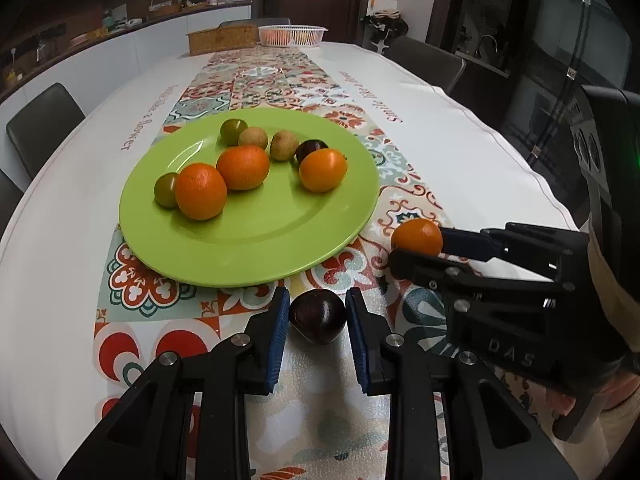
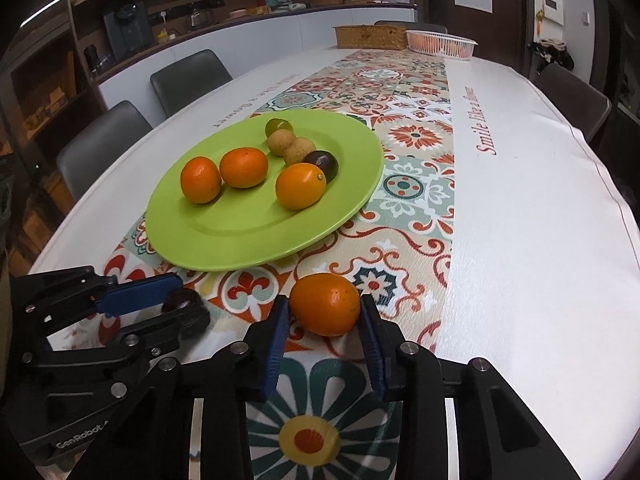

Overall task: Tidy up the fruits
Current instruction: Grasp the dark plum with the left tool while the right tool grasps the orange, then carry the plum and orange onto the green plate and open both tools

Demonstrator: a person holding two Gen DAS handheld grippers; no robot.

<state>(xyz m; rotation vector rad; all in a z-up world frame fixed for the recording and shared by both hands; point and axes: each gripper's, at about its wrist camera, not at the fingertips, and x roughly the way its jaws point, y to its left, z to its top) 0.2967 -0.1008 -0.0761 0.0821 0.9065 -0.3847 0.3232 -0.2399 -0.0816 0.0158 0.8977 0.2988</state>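
We're sitting low over the near end of the table, and the left gripper is straddling a dark plum on the patterned runner. Its blue pads are flanking the fruit with slim gaps showing, so it's parted, not pinching. From the right wrist view, that plum is mostly hiding behind the gripper's fingers. Just beyond, the green plate is carrying three oranges, two green fruits, two tan ones and another dark one; the front half of it is lying bare. Moving right, the right gripper is bracketing an orange near the plate's right rim; whether the pads are pressing, we can't tell. White cloth is stretching free toward the right edge.
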